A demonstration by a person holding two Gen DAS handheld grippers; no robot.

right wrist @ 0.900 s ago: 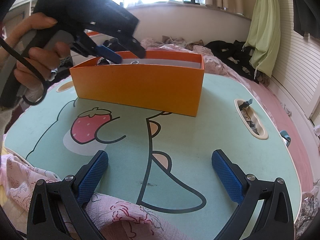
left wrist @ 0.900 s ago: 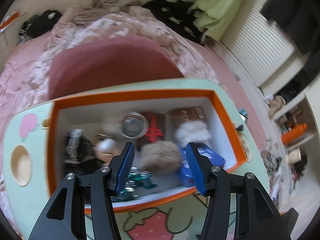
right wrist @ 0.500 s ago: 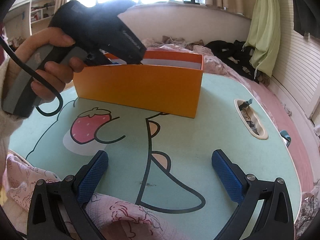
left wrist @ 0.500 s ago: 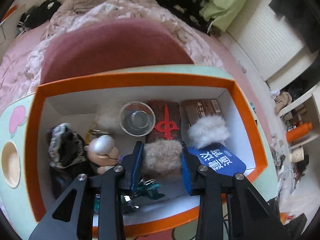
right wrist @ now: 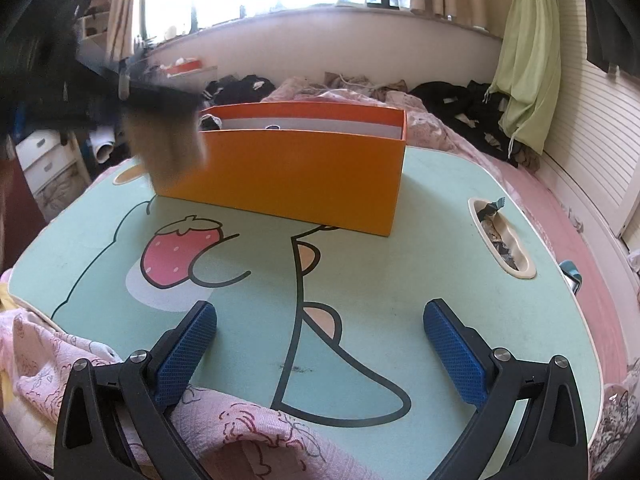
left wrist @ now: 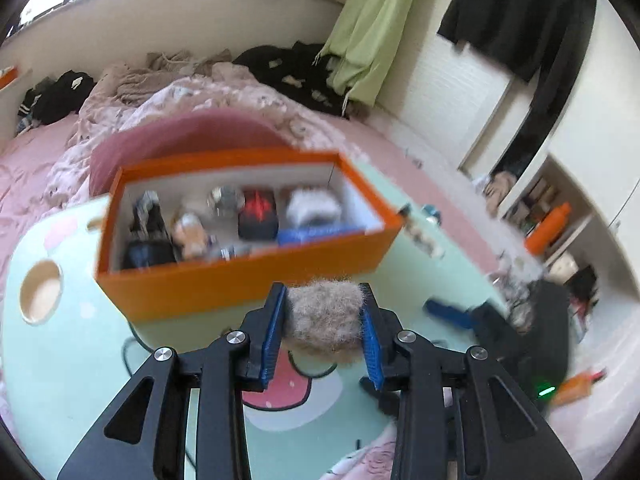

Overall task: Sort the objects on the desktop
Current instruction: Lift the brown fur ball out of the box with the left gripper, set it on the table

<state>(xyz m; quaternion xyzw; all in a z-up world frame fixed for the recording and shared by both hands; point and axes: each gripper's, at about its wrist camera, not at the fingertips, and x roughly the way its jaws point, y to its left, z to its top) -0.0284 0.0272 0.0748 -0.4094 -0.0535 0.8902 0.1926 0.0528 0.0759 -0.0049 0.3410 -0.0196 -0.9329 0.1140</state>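
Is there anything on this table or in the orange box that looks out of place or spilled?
Nothing looks spilled or damaged. The orange box stands upright on the table. The only thing out of its place is the tan fluffy ball, clamped in the left gripper in front of the box.

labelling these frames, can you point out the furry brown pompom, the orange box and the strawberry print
furry brown pompom (left wrist: 325,316): left wrist view, middle of the fur.
orange box (right wrist: 296,178): right wrist view, near side wall.
strawberry print (right wrist: 180,252): right wrist view, middle of the red fruit on the table.
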